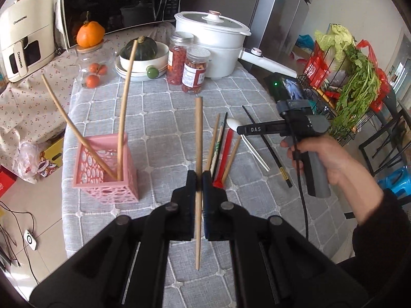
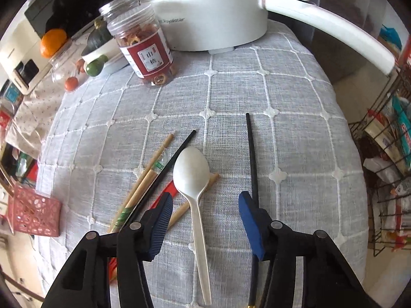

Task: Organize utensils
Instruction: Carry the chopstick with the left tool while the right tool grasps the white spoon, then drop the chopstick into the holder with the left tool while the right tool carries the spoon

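**Wooden Chopstick in Left Gripper; Right Gripper Over Spoon**

The left gripper (image 1: 199,179) is clenched on a wooden chopstick (image 1: 198,138), pinching it at roughly mid-length. The stick's long axis runs straight ahead along the fingers: one end projects forward above the table (image 1: 159,102), the other trails back between the finger links. The pink holder (image 1: 108,177) stands just to the left, already containing two wooden sticks leaning apart.

The right gripper (image 2: 204,202) is released, its jaws spread and straddling the handle of a white spoon (image 2: 191,177) without touching it. The spoon lies flat, bowl pointing away toward the white pot (image 2: 203,12), handle toward the camera. A black chopstick (image 2: 253,159) lies just beside the right pad.

Handling, as judged:
- Chopstick: light, rigid, smooth and round; likely to pivot in a mid-length pinch, so tip it near vertical before lowering into the holder
- Spoon: light, thin plastic, probably slightly flexible; take it across the handle, near the neck

Remaining chopsticks (image 2: 143,179) lie in a loose overlapping bundle left of the spoon
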Demonstrator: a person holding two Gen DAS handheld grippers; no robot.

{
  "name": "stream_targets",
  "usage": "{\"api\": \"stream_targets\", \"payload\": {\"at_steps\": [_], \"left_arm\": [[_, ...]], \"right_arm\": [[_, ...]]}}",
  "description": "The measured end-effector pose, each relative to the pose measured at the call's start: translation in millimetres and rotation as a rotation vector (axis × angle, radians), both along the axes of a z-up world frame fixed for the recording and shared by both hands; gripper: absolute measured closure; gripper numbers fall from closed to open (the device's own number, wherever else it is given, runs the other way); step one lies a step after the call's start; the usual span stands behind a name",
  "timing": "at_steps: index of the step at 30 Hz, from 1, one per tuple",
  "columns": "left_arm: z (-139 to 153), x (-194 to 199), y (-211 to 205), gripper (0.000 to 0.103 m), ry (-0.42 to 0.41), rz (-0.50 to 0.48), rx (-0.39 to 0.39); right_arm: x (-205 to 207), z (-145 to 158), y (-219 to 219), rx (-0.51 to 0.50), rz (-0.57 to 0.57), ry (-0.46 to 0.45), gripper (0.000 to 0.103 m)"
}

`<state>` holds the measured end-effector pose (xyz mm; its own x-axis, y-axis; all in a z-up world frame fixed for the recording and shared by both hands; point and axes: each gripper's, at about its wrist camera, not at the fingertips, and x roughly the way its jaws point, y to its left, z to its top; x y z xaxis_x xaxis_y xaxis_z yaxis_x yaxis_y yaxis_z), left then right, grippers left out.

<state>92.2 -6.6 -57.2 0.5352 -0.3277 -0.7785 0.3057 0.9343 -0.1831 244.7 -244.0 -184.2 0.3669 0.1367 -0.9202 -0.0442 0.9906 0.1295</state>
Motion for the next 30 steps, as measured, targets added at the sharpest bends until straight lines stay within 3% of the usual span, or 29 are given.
{"api": "stream_targets", "payload": {"at_steps": [9,15,22,27,30], "left_arm": [[1.4,-1.3,24.5,0.098,-0.010,0.040,-0.027],[12.0,-9.5,34.0,0.098,-0.056,0.055,-0.038],[43.9,-24.9,58.1,0.097,-0.173,0.115,-0.099],[73.0,-38.9,78.2,0.098,-0.320,0.183,-0.155],[82.3,-44.0,87.1,0.098,-0.433,0.242,-0.144]], "right_arm": [[25.4,-15.4,23.2,-0.085,0.101,-0.005,0.068],[19.0,-8.2,21.2,-0.077,0.093,-0.020,0.068],[-16.0,45.0,25.2,-0.035,0.062,-0.144,0.068],[-54.9,94.7,34.8,0.022,0.050,-0.267,0.068],[-75.6,118.8,40.5,0.058,0.038,-0.331,0.068]]}}
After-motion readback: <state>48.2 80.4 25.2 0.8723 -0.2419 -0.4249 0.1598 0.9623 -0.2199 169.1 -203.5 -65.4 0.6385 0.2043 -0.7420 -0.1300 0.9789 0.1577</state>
